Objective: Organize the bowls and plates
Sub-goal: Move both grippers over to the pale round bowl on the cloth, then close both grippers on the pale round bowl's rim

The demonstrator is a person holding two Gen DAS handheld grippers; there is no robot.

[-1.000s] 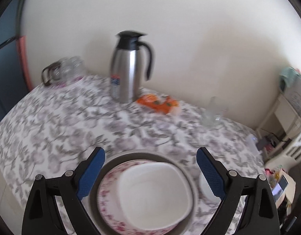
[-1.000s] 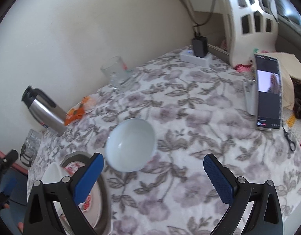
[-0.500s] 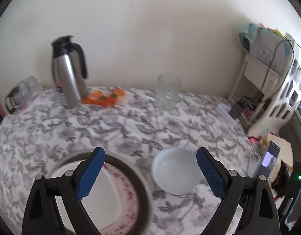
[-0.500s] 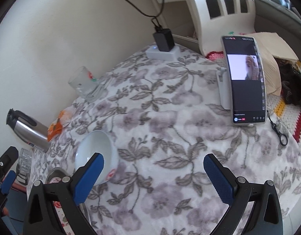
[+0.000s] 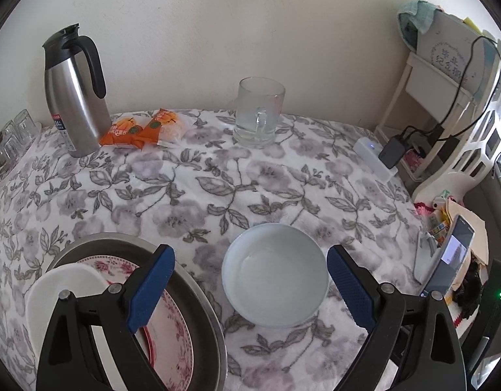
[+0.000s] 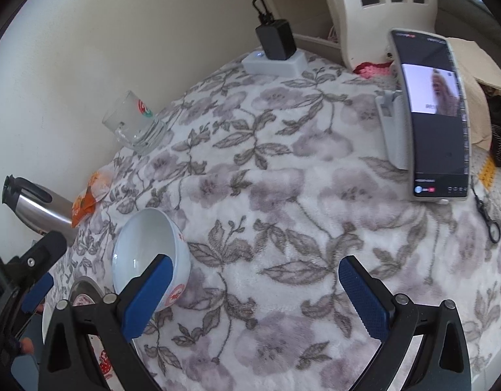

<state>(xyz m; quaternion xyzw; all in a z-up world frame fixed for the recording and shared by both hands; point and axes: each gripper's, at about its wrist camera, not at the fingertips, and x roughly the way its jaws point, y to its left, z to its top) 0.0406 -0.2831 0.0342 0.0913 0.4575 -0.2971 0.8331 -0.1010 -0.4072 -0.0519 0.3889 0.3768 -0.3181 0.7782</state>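
A table is covered by a floral cloth (image 5: pixel 217 189), seen in both wrist views. At its near left edge a metal tray (image 5: pixel 198 296) is set; a red-patterned plate (image 5: pixel 172 335) lies in it, and a white dish (image 5: pixel 55 293) is stacked on the plate. Just beside the tray, to its right, a white bowl (image 5: pixel 274 288) stands upright on the cloth, apart from the tray rim; red marks are seen on its outer wall in the right wrist view (image 6: pixel 149 251).

The left gripper (image 5: pixel 250 285) is held wide open above the near table edge, with nothing between its blue pads; the bowl is framed between the jaws, the left pad (image 5: pixel 151 288) overlapping the tray and plate. Whether the pads touch anything cannot be told. The right gripper (image 6: pixel 252 296) is likewise spread open and empty over bare cloth, its left pad (image 6: pixel 147 296) overlapping the bowl's near side in the picture.

Along the wall a steel jug (image 5: pixel 74 94) is noted at the left, orange packets (image 5: pixel 143 128) just beside it, and a glass mug (image 5: pixel 258 115) further right. A phone (image 6: pixel 432 114) is propped on a stand at the right table edge, and a black adapter (image 6: pixel 276 40) sits on a white block (image 6: pixel 273 63) near the far corner. Small glasses (image 5: pixel 16 133) are grouped at the far left.
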